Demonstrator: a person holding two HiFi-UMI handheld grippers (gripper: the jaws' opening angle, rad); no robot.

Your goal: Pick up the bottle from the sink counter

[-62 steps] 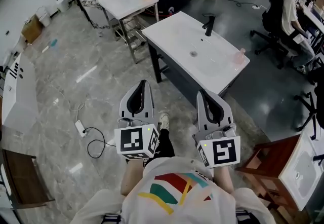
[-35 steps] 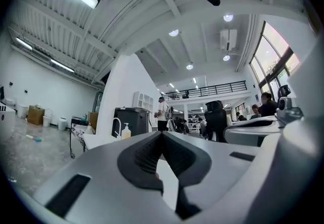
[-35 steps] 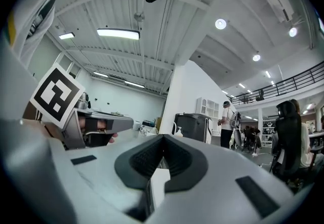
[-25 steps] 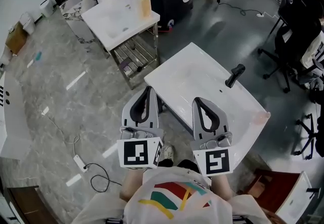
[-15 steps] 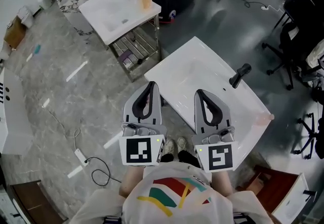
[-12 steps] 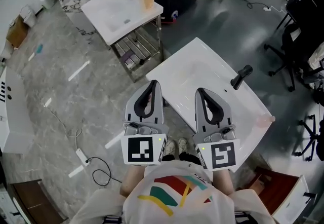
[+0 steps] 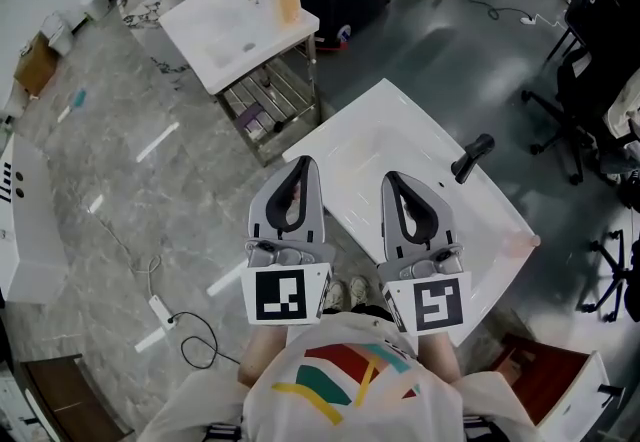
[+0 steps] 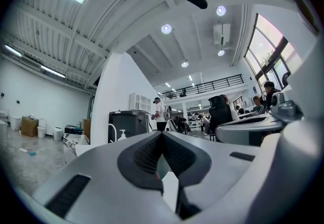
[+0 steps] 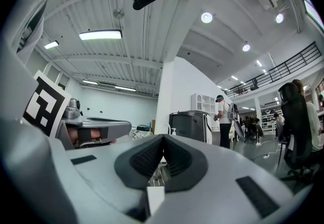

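My left gripper and right gripper point level, jaws together; the bottle sits well right of them.

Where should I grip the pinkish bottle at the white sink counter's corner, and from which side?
Probably take the pinkish bottle across its body with the right hand-held gripper, coming in from the basin side: it sits at the right corner of the counter, edges close behind. Its shape is too blurred to say more.

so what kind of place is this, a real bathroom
Probably not: it looks like a big open workshop or lab hall. The sink counter and a second sink stand free on an open floor, office chairs sit nearby, and a balcony railing runs above.
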